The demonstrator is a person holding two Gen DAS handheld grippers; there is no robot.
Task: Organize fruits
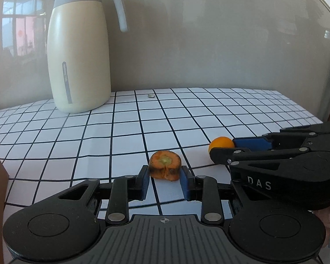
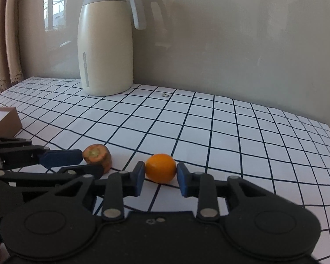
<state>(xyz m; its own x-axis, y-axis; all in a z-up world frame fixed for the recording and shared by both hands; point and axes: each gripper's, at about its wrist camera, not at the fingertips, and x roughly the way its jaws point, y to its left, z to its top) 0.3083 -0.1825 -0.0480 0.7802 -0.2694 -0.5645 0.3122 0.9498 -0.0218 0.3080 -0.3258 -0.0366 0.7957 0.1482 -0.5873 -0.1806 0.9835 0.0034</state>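
Your left hand-held gripper (image 1: 164,177) clamps the carrot chunk (image 1: 165,164) and your right hand-held gripper (image 2: 160,177) grips the small orange (image 2: 160,167), both low over the desk (image 2: 209,127); open grid runs ahead to the jug (image 2: 106,44), cardboard box (image 2: 4,118) at the left edge

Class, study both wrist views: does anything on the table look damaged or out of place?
Yes. The carrot chunk between the left gripper fingers has dark blemishes on its side, and it is a vegetable beside the orange fruit.
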